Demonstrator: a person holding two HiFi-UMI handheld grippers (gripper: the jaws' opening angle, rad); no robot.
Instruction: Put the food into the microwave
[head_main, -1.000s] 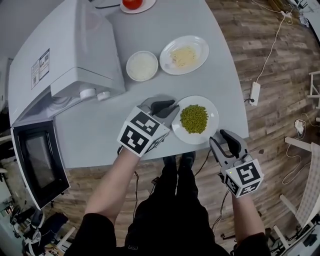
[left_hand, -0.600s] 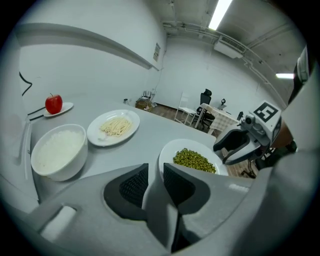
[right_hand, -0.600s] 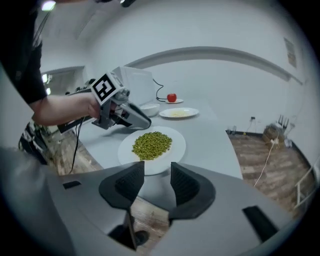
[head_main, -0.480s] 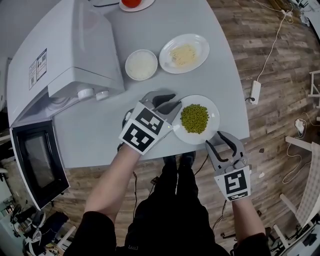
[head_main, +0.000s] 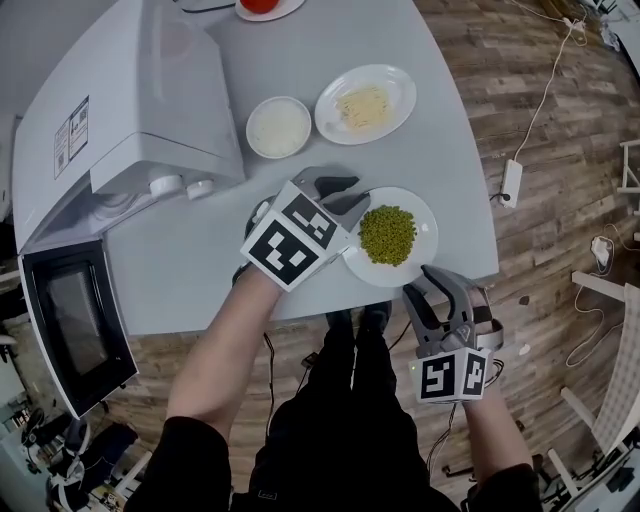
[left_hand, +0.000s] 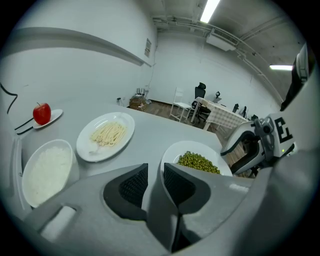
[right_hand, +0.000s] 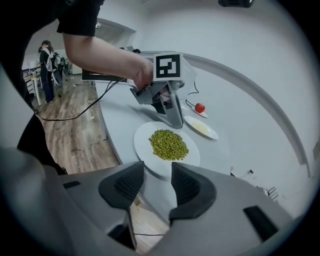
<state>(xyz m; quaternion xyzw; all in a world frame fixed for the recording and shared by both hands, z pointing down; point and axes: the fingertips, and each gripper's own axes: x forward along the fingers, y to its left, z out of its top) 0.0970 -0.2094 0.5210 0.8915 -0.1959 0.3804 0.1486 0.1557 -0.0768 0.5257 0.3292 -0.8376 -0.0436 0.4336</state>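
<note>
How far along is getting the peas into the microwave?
Done: the microwave has its door standing open. In hand: the left gripper sits open at the rim of the plate of peas, on the microwave's side. The right gripper, whose jaws have just been opening with nothing between them, faces the near rim. Neither grips yet. Left: grip the plate, lift it, and carry it inside.

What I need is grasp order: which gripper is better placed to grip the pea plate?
Left: left gripper is at the rim of the pea plate; right gripper hangs open off the table.
</note>
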